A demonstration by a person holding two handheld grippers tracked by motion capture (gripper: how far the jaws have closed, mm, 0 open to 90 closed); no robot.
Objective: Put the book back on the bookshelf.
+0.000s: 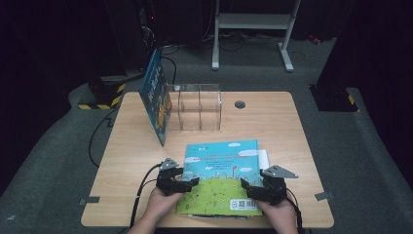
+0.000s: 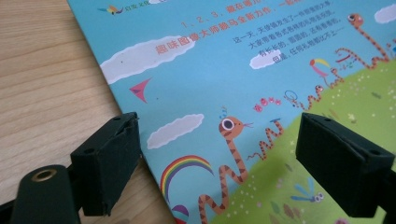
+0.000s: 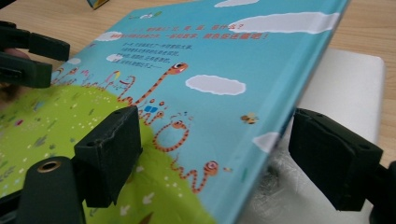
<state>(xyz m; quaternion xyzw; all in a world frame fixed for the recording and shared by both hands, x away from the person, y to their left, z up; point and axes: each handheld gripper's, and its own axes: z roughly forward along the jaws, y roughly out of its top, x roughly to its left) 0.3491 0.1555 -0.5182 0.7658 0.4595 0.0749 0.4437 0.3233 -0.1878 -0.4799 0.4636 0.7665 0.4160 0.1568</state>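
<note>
Two picture books: one [image 1: 223, 178] flat on the bench [image 1: 122, 161] with Chinese text and a QR code, one [image 1: 157, 95] leaning against a clear rack [image 1: 195, 107]. Left claw [image 1: 187, 184] and right claw [image 1: 252, 187] both gape wide at the flat book's edges.

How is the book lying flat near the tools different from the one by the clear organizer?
The flat book lies face up at the table's near edge, on top of other books, between both tools; the leaning book stands tilted against the clear organizer, far from them. The flat book shows a green hill under sky; the leaning one shows orange figures. Both have blue illustrated covers.
</note>
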